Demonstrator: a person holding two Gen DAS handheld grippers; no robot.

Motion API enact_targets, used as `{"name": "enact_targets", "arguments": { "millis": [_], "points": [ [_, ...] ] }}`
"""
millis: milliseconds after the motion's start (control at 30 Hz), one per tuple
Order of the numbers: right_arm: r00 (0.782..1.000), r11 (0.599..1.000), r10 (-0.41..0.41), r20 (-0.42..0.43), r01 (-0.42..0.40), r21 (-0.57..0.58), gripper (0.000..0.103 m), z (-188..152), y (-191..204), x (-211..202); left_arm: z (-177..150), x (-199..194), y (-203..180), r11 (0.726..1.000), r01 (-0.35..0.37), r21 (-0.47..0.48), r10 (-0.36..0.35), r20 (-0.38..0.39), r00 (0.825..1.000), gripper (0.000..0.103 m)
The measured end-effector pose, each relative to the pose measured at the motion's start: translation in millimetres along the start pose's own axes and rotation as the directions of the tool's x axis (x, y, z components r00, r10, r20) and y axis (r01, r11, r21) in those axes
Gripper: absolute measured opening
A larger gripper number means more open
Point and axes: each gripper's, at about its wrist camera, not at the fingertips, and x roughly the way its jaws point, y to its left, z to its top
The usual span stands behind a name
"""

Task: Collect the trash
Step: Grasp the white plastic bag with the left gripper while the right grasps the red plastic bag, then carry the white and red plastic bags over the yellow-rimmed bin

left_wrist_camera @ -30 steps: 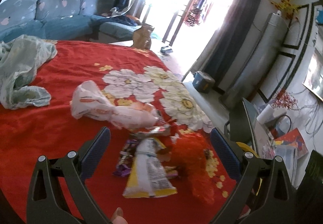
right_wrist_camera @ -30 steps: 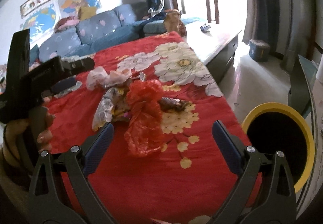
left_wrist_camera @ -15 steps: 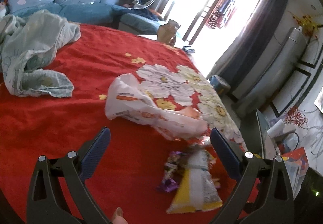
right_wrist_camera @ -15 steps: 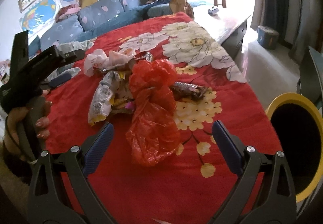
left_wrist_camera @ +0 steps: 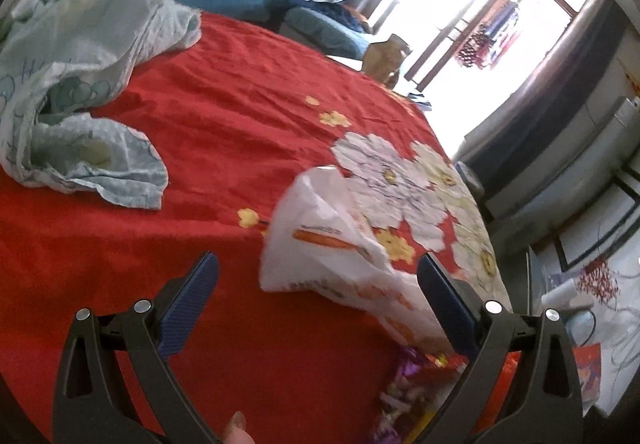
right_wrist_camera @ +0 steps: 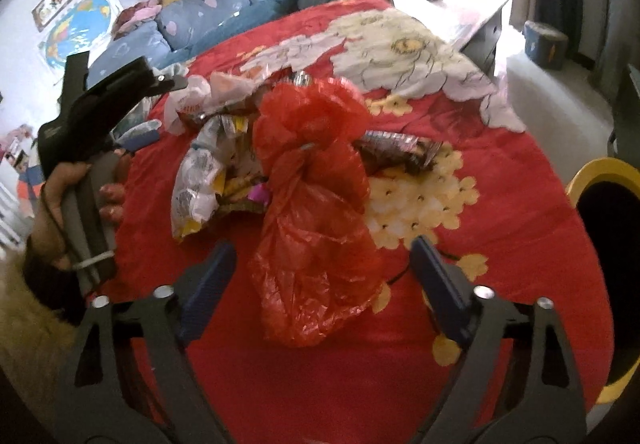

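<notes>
Firstly, left wrist view: left tool (left_wrist_camera: 318, 280) spread wide, holding nothing, over the red floral tabletop (left_wrist_camera: 224, 132); white plastic bag (left_wrist_camera: 332, 248) lay between its fingers; pale crumpled cloth (left_wrist_camera: 80, 92) well apart. Right wrist view: right tool (right_wrist_camera: 322, 262) spread, empty, framing a red plastic bag (right_wrist_camera: 316, 204); snack wrappers (right_wrist_camera: 200, 180) beside it; yellow-rimmed bin (right_wrist_camera: 608, 212) near the tabletop's edge.

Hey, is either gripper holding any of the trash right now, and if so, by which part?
Nothing is held. The left gripper is open over the white plastic bag; the right gripper is open around the red plastic bag.
</notes>
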Motion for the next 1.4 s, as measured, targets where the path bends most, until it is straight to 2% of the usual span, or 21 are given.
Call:
{"name": "enact_targets", "arguments": {
  "millis": [133, 333, 433, 500, 533, 600, 867, 1133, 1400],
  "points": [
    [1.000, 1.000, -0.001, -0.003, 0.001, -0.007, 0.067, -2.4, -1.5, 2.1, 2.5, 12.4, 10.7, 0.999, -0.019, -0.031, 0.019, -0.004, 1.000, 0.096],
    [1.000, 1.000, 0.001, 0.001, -0.001, -0.002, 0.050, -4.2, -4.3, 0.8, 2.4, 18.3, 10.6, 1.000, -0.001, -0.028, 0.001, 0.008, 1.000, 0.095],
    [1.000, 1.000, 0.008, 0.004, -0.008, 0.011, 0.043, -5.3, -7.2, -0.5, 1.6, 20.1, 9.2, 0.999, 0.028, -0.025, -0.028, 0.010, 1.000, 0.079],
    [1.000, 1.000, 0.007, 0.005, -0.007, 0.012, 0.039, -4.8, -9.1, -1.3, 0.7, 21.7, 5.8, 0.998, 0.054, -0.015, -0.054, 0.004, 0.999, 0.063],
    [1.000, 1.000, 0.006, 0.006, -0.006, 0.012, 0.037, -4.9, -9.7, -1.4, -0.4, 22.9, 3.6, 0.998, 0.062, -0.006, -0.062, -0.003, 0.998, 0.060],
    [1.000, 1.000, 0.007, 0.006, -0.007, 0.010, 0.033, -4.9, -10.2, -1.9, -2.5, 24.6, 0.1, 0.999, 0.052, 0.015, -0.052, -0.008, 0.999, 0.054],
    [1.000, 1.000, 0.016, 0.012, -0.016, 0.013, 0.016, -4.6, -11.2, -5.1, -8.1, 15.7, 0.9, 0.997, 0.070, 0.024, -0.070, 0.007, 0.998, 0.044],
    [0.999, 1.000, 0.024, 0.034, -0.024, 0.005, 0.012, -1.7, -12.3, -13.0, -10.5, -11.9, 3.6, 0.996, 0.089, 0.007, -0.089, 0.075, 0.993, 0.039],
    [0.998, 1.000, 0.029, 0.054, -0.029, -0.011, 0.011, 0.6, -8.8, -23.5, -8.1, -52.4, -13.0, 0.992, 0.114, 0.058, -0.122, 0.172, 0.977, 0.038]
  ]
}}
